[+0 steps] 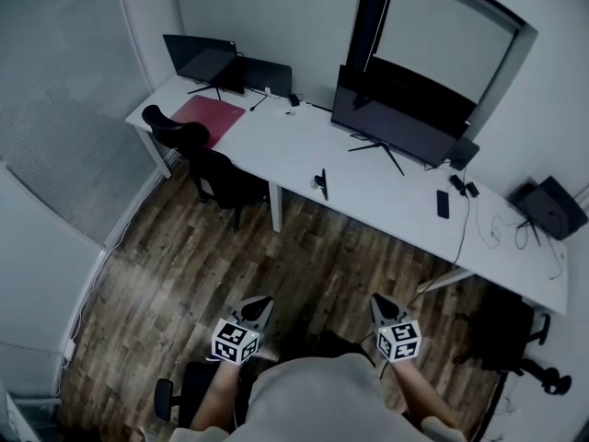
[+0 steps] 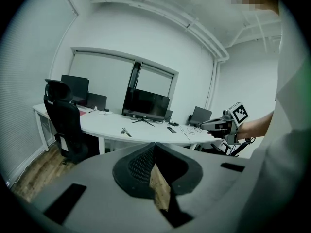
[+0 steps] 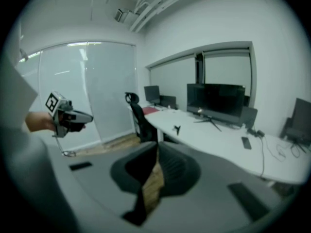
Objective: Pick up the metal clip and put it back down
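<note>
The metal clip (image 1: 322, 183) is a small dark object near the front edge of the long white table (image 1: 386, 205). It also shows far off in the left gripper view, clip (image 2: 126, 131), and in the right gripper view, clip (image 3: 178, 129). My left gripper (image 1: 260, 304) and right gripper (image 1: 379, 302) are held side by side over the wooden floor, well short of the table. Both point towards it. Each has its jaws together with nothing between them. The left gripper view shows the right gripper (image 2: 204, 125) alongside; the right gripper view shows the left gripper (image 3: 87, 115).
A large monitor (image 1: 396, 118) stands on the table behind the clip, and a phone (image 1: 443, 203) with cables lies to the right. Smaller screens (image 1: 204, 61) and a red mat (image 1: 207, 115) sit at the left end. A black office chair (image 1: 198, 155) stands at the table's left part.
</note>
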Tool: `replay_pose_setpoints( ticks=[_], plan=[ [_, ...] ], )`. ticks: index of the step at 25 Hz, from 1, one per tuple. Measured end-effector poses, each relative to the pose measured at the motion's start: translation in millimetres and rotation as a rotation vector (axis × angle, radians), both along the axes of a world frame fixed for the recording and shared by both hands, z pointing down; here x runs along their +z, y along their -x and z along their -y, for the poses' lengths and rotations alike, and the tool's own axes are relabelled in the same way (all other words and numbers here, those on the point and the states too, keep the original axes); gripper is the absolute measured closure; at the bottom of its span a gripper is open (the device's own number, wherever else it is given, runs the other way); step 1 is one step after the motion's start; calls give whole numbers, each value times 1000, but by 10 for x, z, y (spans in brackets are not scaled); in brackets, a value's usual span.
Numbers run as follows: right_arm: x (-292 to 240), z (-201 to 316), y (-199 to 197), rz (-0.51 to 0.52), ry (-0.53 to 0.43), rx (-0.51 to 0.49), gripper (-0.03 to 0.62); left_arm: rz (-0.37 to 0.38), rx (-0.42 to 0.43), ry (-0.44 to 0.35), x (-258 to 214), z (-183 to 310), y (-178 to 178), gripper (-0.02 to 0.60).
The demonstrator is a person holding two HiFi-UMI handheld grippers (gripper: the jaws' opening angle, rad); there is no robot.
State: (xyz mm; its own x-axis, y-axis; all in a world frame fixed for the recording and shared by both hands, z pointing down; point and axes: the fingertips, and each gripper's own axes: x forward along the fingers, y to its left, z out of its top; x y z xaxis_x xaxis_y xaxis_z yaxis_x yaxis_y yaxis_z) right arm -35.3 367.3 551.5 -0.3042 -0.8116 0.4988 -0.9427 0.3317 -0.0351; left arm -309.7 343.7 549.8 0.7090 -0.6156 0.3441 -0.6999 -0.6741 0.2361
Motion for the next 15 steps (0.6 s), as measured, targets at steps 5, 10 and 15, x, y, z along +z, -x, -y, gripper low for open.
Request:
replay_pose_setpoints(
  ticks=[5,10,15],
  plan=[
    [17,100,54,-7,4,-18,559,-3,-2,29,84,35,-22,549],
    [95,312,-23,-6,1,-44,559,11,-25,37,167,173,-83,549],
    [149,621,-76,8,9,-83,559,11,-53,52,191,380,-179,549]
  ],
)
